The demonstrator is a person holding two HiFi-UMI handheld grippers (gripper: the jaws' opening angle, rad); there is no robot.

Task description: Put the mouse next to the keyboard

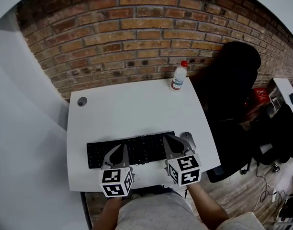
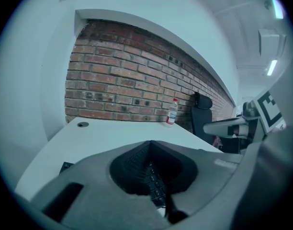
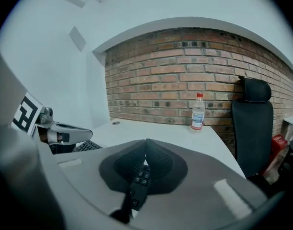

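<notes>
A black keyboard lies across the front of the white table. A grey mouse rests on the table just off the keyboard's right end. My right gripper hovers over that end of the keyboard, just left of the mouse, with its jaws shut and nothing between them. In the right gripper view its tips meet above keyboard keys. My left gripper is over the keyboard's middle-left, also shut and holding nothing. Its tips meet above the keys.
A small plastic bottle with a red cap stands at the table's far right corner. A round cable grommet sits at the far left. A black office chair stands right of the table, before a brick wall.
</notes>
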